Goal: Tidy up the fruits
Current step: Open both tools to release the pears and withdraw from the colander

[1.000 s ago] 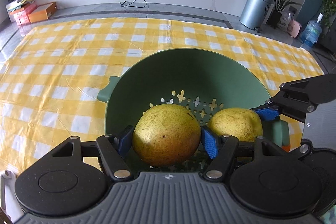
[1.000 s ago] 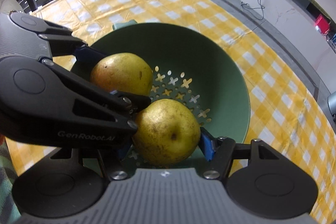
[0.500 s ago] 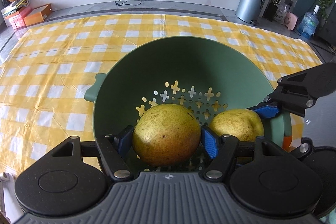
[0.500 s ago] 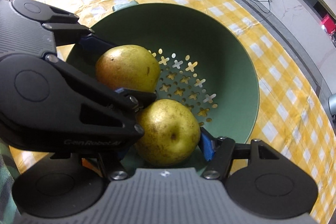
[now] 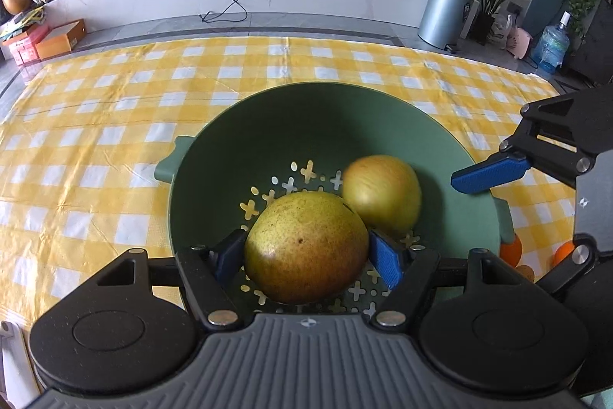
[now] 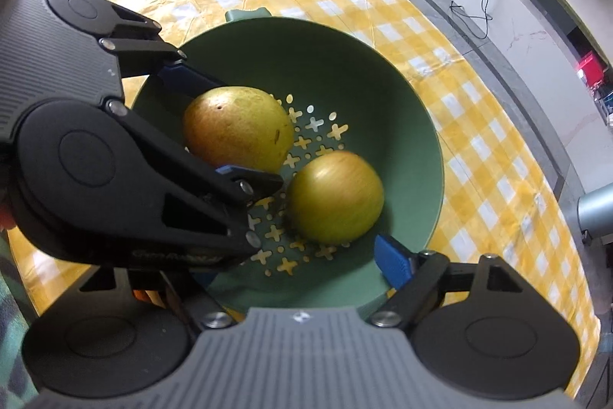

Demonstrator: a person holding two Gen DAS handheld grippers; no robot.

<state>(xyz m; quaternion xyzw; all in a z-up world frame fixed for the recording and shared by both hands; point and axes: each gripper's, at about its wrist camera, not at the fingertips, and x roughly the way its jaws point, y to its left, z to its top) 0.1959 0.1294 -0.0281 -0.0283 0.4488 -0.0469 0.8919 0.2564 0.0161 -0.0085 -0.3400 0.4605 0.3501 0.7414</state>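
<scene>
A green colander bowl [image 5: 318, 110] with cross-shaped holes stands on the yellow checked tablecloth; it also shows in the right wrist view [image 6: 383, 91]. My left gripper [image 5: 306, 252] is shut on a yellow-green pear [image 5: 306, 248], low inside the bowl; the same pear shows in the right wrist view [image 6: 237, 129]. A second pear [image 5: 383, 194] lies loose on the bowl's bottom beside it, blurred in the right wrist view [image 6: 337, 204]. My right gripper [image 6: 306, 255] is open and empty above the bowl's near rim, one blue fingertip [image 5: 490, 173] visible in the left wrist view.
Two orange fruits [image 5: 511, 250] lie on the cloth just right of the bowl, partly hidden by my right gripper. The tablecloth [image 5: 95, 125] spreads wide to the left and behind. A bin [image 5: 444, 12] and cabinet stand beyond the table.
My right gripper has opened and let go of its pear, which rolled into the bowl. The right gripper has drawn back. My left gripper still holds its pear, lower in the bowl.
</scene>
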